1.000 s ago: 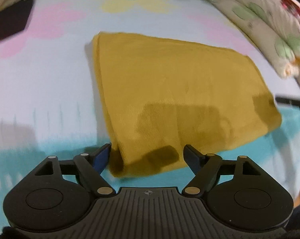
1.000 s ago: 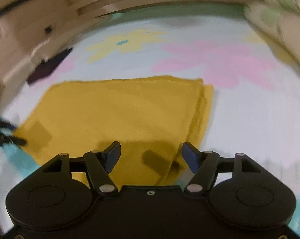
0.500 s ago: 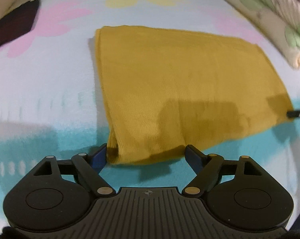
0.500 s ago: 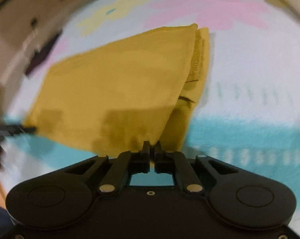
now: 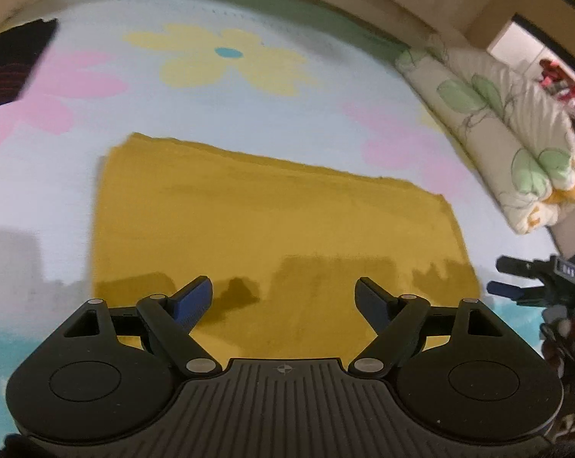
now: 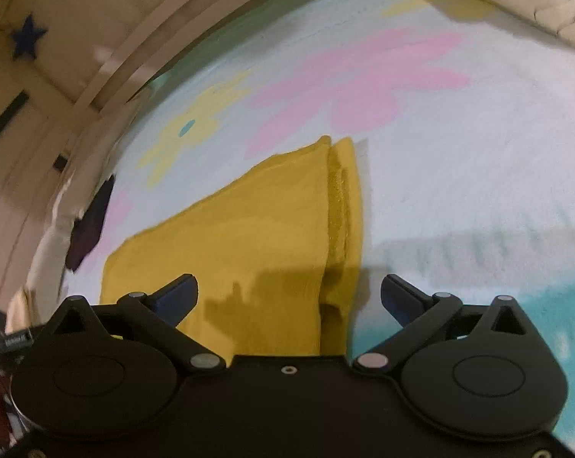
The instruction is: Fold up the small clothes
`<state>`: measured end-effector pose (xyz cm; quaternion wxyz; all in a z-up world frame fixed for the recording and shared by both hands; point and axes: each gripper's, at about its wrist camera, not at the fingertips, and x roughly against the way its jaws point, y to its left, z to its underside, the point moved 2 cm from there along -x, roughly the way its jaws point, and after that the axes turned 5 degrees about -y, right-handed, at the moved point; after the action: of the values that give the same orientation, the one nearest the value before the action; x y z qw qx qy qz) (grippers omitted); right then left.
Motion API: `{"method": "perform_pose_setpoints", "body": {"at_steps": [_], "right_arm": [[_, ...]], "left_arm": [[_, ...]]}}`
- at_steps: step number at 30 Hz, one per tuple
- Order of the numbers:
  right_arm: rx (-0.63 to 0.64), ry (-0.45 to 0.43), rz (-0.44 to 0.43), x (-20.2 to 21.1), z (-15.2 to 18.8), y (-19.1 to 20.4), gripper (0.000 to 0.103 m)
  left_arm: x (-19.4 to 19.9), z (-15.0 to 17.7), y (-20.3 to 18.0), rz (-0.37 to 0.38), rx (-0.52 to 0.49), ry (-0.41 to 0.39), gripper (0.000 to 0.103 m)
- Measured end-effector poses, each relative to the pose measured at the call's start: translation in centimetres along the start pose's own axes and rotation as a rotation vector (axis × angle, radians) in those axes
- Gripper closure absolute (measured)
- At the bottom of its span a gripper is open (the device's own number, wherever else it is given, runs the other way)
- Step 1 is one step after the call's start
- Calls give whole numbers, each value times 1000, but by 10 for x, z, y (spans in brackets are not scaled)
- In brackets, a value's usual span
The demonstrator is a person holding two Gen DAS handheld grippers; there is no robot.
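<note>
Cloth [image 5: 272,229] lies flat ahead of us, long axis across; left gripper [image 5: 283,297] wide, empty; right gripper [image 6: 289,294] just sprang open, empty, at layered end.

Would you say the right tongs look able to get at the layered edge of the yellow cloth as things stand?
Probably yes: the right tongs have just opened wide, holding nothing, and the yellow cloth lies flat directly ahead with nothing covering its layered edge.

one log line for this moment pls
stage: fold laid | yellow cloth: folded, flat on flowered sheet | left gripper: open, empty | right gripper: just opened, empty, over cloth's layered edge
</note>
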<state>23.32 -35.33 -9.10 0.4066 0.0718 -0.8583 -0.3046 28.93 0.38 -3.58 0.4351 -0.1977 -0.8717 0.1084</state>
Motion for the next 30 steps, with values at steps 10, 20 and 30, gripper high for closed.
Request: {"method": "perform_pose_setpoints", "body": {"at_steps": [10,20,30], "right_arm": [[-111,52,-177,-40,-4,-10,0],[-130,22,-179,-38,-2,-5,0],[-40,69,-107,-43,0,3,58]], "left_arm": [[-39,-7,-19,-31,16,27,22],[-76,-19,-32,-105,-14,27,18],[-97,-11,-60,-222,-187,65,1]]}}
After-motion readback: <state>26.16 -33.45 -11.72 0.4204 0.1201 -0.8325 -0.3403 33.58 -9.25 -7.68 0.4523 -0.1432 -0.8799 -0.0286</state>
